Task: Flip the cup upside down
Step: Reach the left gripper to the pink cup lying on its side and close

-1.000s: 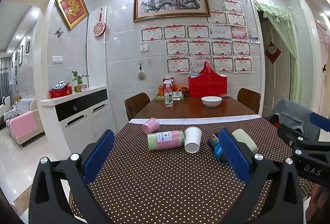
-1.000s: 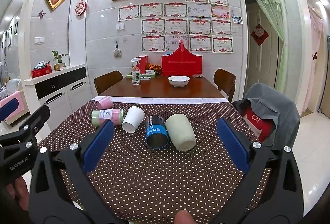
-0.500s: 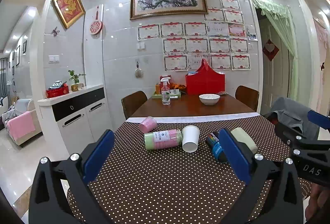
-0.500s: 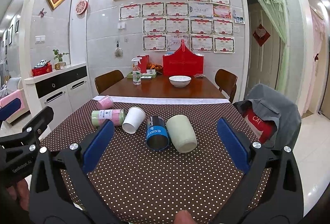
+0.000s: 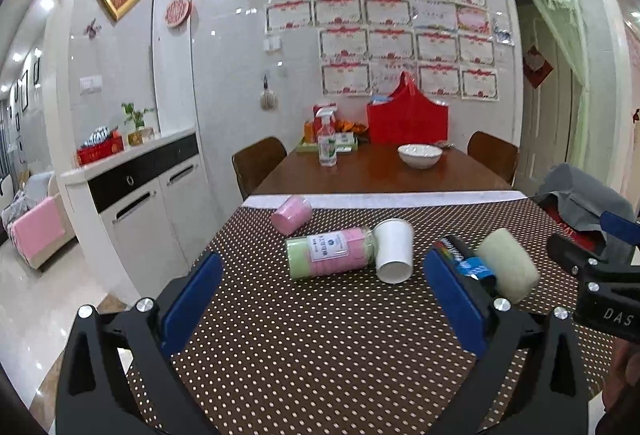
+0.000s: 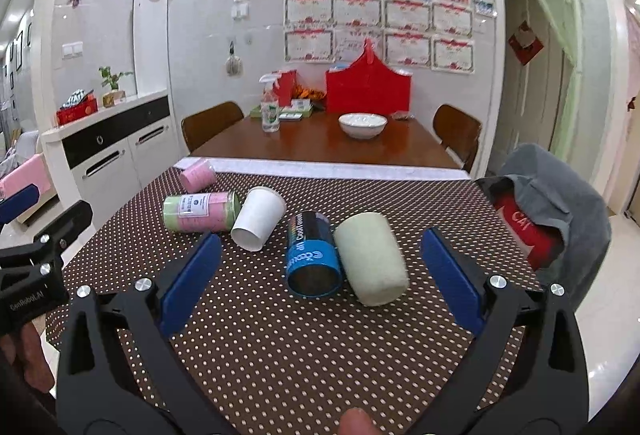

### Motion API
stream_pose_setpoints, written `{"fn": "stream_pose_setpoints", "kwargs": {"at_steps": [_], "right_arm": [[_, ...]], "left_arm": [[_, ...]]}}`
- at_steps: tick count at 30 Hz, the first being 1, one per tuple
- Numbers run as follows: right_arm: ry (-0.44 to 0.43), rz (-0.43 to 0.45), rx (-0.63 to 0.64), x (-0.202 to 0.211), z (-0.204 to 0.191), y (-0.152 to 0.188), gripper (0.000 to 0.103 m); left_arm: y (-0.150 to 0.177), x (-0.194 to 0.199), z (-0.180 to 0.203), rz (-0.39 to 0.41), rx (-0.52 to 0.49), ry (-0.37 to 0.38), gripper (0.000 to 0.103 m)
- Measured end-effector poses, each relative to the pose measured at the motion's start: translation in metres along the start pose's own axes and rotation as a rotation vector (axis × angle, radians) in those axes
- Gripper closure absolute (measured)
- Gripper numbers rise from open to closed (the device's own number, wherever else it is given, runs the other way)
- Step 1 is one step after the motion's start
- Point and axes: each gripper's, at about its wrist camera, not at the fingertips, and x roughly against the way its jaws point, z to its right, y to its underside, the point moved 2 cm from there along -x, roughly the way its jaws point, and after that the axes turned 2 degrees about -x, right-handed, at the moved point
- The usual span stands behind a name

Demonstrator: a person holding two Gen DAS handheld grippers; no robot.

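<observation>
I hold my left hand-held gripper (image 5: 322, 289) and right hand-held gripper (image 6: 320, 275) spread wide and empty above the desk (image 6: 320, 355), where the white paper cup (image 6: 258, 217) lies on its side, touching the pink-and-green jar (image 6: 200, 211) and just left of the blue can (image 6: 312, 255).

Cup: white paper cup (image 5: 394, 250) (image 6: 258, 217) is lying on its side.
Place: it is resting on the dotted desk (image 5: 320, 335) (image 6: 280, 335), mouth toward camera.
</observation>
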Motion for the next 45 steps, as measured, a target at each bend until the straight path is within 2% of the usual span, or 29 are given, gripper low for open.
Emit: {"fn": "stream_pose_setpoints", "kwargs": {"at_steps": [6,14,19,28,30,36,43,44,45], "right_arm": [[-0.035,-0.085,0.014,-0.053,-0.013,-0.013,0.006],[-0.051,-0.158,0.042,-0.120,-0.028,-0.037,0.006],[-0.064,-0.203,0.060,-0.164,-0.038,-0.044,0.006],[-0.069,-0.275,0.048,-0.225,-0.042,-0.043,0.006],[-0.068,-0.289,0.047,-0.234,-0.042,-0.041,0.006],[-0.061,-0.301,0.059,-0.248,-0.043,-0.041,0.006],[-0.061,-0.313,0.051,-0.260,-0.039,-0.040,0.006],[-0.063,-0.313,0.049,-0.261,-0.038,-0.040,0.006],[-0.065,-0.315,0.046,-0.261,-0.038,-0.039,0.006]], "left_arm": [[-0.013,-0.063,-0.028,-0.094,-0.003,-0.007,0.004],[-0.035,-0.168,-0.060,-0.221,-0.051,0.020,0.004],[-0.042,-0.233,-0.069,-0.305,-0.134,0.048,0.004],[-0.042,-0.370,-0.082,-0.489,-0.193,0.118,0.004],[-0.037,-0.395,-0.080,-0.524,-0.212,0.107,0.004],[-0.028,-0.437,-0.069,-0.560,-0.270,0.129,0.004],[-0.025,-0.459,-0.063,-0.571,-0.259,0.170,0.004],[-0.026,-0.462,-0.063,-0.569,-0.257,0.175,0.006],[-0.025,-0.464,-0.063,-0.572,-0.253,0.185,0.019]]}}
